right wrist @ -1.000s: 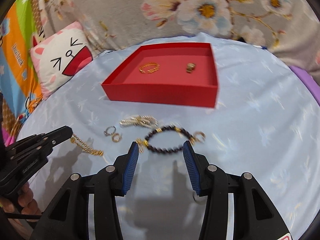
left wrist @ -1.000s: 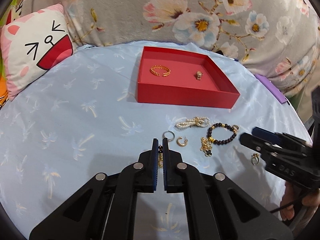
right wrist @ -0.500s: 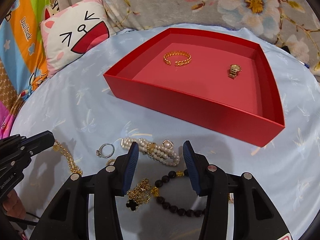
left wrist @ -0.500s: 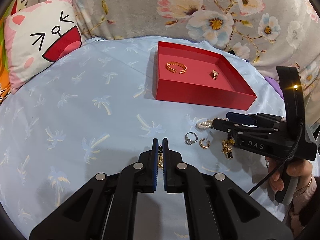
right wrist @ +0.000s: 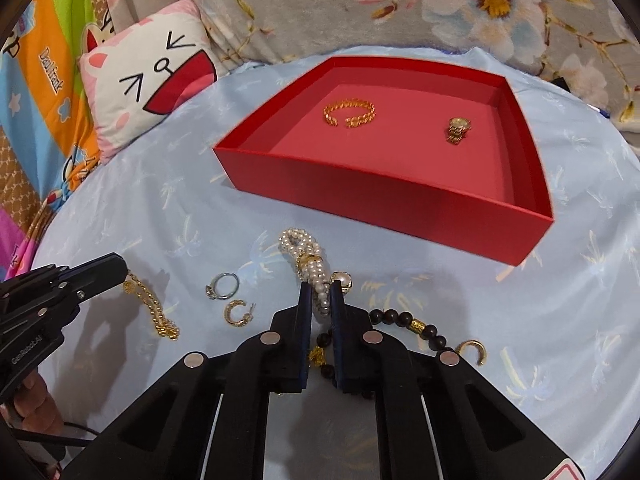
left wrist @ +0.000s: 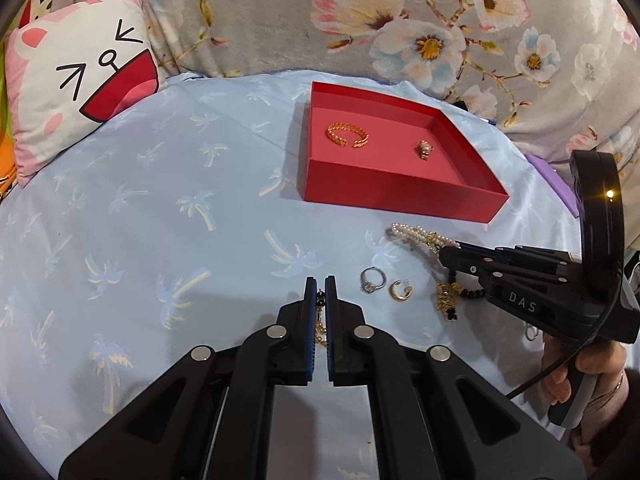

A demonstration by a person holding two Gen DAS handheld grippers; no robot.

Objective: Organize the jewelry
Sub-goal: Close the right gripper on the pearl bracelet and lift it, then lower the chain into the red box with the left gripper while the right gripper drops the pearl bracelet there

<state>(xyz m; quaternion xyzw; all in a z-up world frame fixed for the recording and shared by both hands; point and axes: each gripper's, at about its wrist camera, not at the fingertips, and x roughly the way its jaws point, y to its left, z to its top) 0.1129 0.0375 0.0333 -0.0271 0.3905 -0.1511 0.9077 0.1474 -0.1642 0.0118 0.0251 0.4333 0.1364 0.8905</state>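
Pearl bracelet (right wrist: 308,268) pinched between right hand-held gripper (right wrist: 321,292) pads

A pale blue sheet (left wrist: 168,208) with palm prints covers the surface. At far left, a cat-face pillow (left wrist: 80,92) leans on grey floral fabric (left wrist: 400,20). A striped cartoon cloth (right wrist: 44,92) lies left of it.

hidden: black bead bracelet (right wrist: 404,320) partly under right fingers (right wrist: 306,320) | cut off: cat pillow (left wrist: 76,92) (left edge)
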